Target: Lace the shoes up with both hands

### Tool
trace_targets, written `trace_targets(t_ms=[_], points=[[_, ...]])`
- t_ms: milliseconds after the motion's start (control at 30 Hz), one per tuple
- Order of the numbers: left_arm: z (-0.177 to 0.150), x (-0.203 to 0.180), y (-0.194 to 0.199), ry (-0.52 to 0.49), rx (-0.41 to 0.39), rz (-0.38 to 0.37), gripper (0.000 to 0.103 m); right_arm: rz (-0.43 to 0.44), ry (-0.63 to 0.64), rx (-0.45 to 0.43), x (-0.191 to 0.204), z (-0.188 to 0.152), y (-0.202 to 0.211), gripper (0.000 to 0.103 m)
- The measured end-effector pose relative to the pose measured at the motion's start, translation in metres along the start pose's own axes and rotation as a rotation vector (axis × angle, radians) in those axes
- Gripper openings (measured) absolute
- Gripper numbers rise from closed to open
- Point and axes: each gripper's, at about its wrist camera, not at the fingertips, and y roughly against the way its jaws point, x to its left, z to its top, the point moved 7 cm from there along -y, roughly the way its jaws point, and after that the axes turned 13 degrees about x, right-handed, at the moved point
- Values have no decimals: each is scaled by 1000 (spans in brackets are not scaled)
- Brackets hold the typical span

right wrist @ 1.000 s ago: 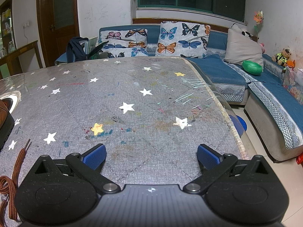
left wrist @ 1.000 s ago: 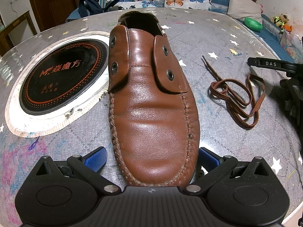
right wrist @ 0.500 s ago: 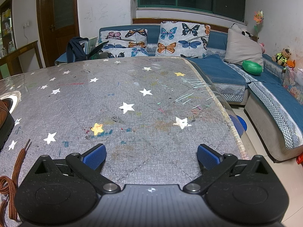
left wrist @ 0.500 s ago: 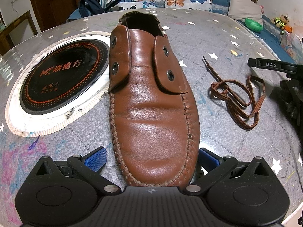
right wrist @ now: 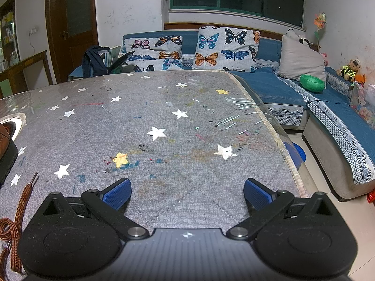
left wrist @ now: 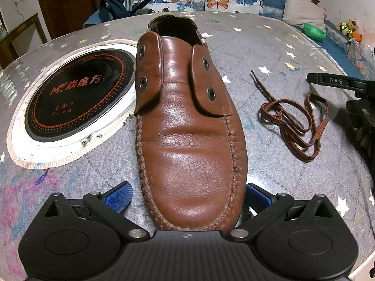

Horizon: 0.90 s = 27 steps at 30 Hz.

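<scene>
A brown leather shoe (left wrist: 187,126) lies on the grey starred table, toe toward me, with two empty eyelets on each flap. My left gripper (left wrist: 187,197) is open, its blue pads on either side of the toe, apart from it. A brown shoelace (left wrist: 295,121) lies loose in loops to the right of the shoe; one end also shows at the lower left of the right wrist view (right wrist: 16,213). My right gripper (right wrist: 187,193) is open and empty over bare table. It shows at the right edge of the left wrist view (left wrist: 351,89). The shoe's heel (right wrist: 5,140) sits at the left edge.
A round black induction hob (left wrist: 75,98) in a white ring sits left of the shoe. The table's right edge (right wrist: 281,140) drops to the floor beside a blue sofa (right wrist: 281,86) with butterfly cushions. A dark backpack (right wrist: 96,58) rests beyond the far edge.
</scene>
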Motion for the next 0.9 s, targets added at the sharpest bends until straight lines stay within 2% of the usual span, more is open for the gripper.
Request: trace_targets(t_ms=[700, 900], points=[[-1, 1, 1, -29, 3, -5, 103, 3, -1, 16, -1, 0, 2, 103], [1, 1, 1, -32, 1, -12, 103, 63, 25, 43, 14, -14, 27, 95]])
